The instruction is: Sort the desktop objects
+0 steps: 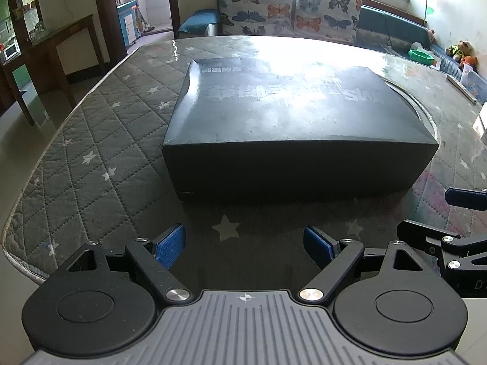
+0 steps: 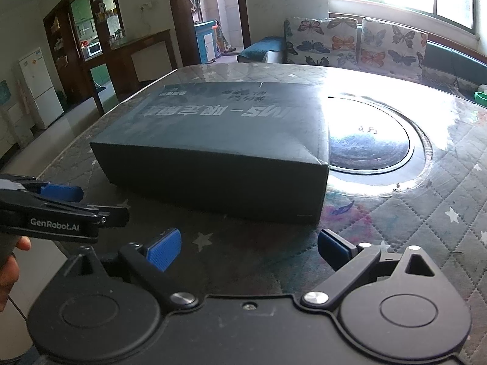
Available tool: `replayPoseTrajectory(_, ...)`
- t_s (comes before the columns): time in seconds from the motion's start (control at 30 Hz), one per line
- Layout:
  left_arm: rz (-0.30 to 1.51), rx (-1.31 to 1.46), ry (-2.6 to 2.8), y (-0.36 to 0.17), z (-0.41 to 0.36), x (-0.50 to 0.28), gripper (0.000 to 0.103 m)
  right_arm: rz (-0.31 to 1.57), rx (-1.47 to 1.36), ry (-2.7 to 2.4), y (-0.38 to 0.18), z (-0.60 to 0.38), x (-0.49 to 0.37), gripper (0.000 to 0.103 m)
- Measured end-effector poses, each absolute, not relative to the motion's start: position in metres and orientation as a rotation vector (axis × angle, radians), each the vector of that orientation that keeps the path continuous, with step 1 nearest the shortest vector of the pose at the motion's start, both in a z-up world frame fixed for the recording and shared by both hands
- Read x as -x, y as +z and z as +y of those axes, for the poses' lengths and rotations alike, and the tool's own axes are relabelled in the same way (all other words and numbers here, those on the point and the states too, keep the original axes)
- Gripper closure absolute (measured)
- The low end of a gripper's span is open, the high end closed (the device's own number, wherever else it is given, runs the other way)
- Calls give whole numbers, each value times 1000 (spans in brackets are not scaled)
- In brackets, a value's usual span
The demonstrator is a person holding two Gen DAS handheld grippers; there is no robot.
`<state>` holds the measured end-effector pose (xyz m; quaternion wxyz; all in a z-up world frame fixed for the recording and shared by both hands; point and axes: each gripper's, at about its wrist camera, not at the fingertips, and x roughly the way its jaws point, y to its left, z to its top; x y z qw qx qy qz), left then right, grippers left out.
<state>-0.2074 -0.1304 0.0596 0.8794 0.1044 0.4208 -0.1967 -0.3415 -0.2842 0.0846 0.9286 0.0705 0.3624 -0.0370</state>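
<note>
- Left wrist view: left gripper (image 1: 245,245) at 6 o'clock, jaws spread wide, nothing between the blue pads (image 1: 170,245); bare quilted star cloth shows in the gap
- Black box (image 1: 292,127) lies flat, dead centre toward 12 o'clock; its near wall stands just beyond the fingertips, apart from them
- Table (image 1: 91,152) under a glossy clear cover; rounded edge sweeps from 7 o'clock up to 11 o'clock, floor beyond it
- Open cloth from 8 to 10 o'clock, between the box's left wall and the table edge: the widest free strip in this view
- Right gripper (image 1: 456,213) enters at 3 to 4 o'clock, close beside the left one; the strip right of the box is narrower
- Sofa with butterfly cushions (image 1: 292,9) behind the far table edge at 12 o'clock

- Right wrist view: right gripper (image 2: 249,248) at 6 o'clock, jaws parted wide, nothing held; starred cloth visible between the pads (image 2: 164,251)
- Black box (image 2: 225,152) sits from 9 to 12 o'clock of centre, near right corner at about 6 o'clock of centre, just ahead of the right finger
- Dark round inset (image 2: 371,140) in the tabletop at 2 o'clock, partly under the box's right end, strong window glare on it
- Free cloth from 3 to 5 o'clock, right of the box
- Left gripper (image 2: 82,200) comes in at 9 o'clock, hand (image 2: 9,270) on its grip; table's near left edge runs just below it
</note>
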Motion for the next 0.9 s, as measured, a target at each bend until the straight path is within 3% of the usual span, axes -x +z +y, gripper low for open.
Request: replayPoseTrajectory(0.9,887,-215,-399,60,-130,189,15,760,-164,-75,87,-295,331,7)
